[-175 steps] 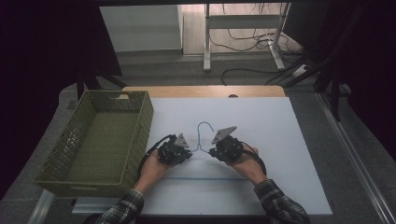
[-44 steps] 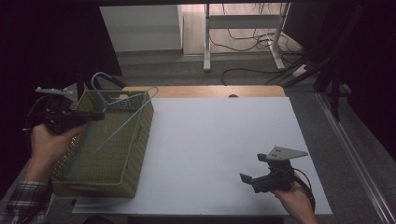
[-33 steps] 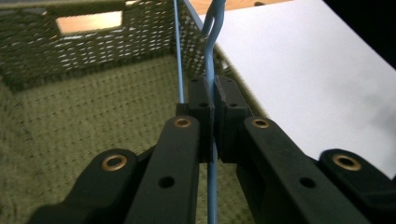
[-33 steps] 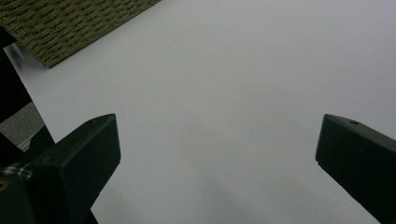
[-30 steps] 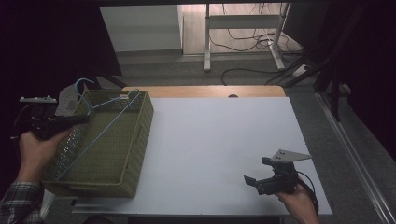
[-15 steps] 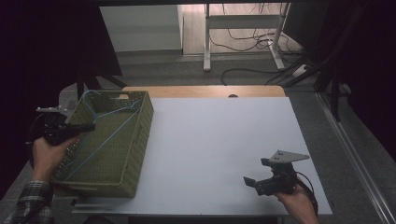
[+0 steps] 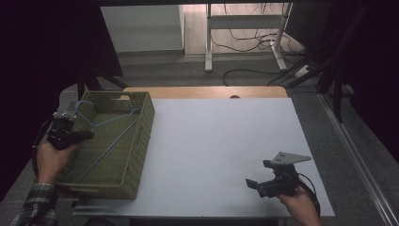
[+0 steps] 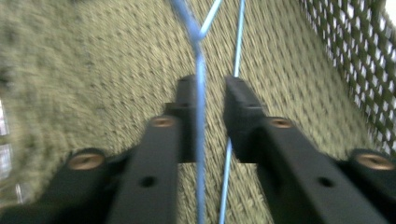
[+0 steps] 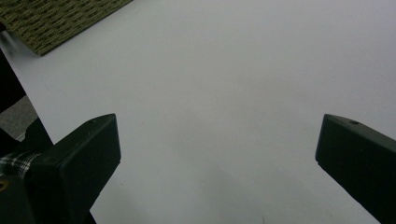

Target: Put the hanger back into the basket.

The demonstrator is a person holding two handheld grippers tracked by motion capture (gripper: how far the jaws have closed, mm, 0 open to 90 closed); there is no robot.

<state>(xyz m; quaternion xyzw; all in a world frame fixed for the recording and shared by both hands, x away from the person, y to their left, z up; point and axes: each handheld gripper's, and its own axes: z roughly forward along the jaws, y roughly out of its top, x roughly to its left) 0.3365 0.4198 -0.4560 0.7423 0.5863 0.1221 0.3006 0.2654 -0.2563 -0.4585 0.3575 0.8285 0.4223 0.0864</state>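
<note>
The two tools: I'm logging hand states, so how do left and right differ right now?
The left tool has its jaws narrowly parted around the blue hanger over the green basket; the right tool gapes wide with nothing between its jaws, over the white table. Both are hand-held, with black jaws.

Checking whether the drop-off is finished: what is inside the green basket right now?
A blue wire hanger lies slanted inside the green basket, its hook near the far left corner. The left gripper reaches in, jaws slightly apart around the wire. The basket floor behind its near wall is hidden.
</note>
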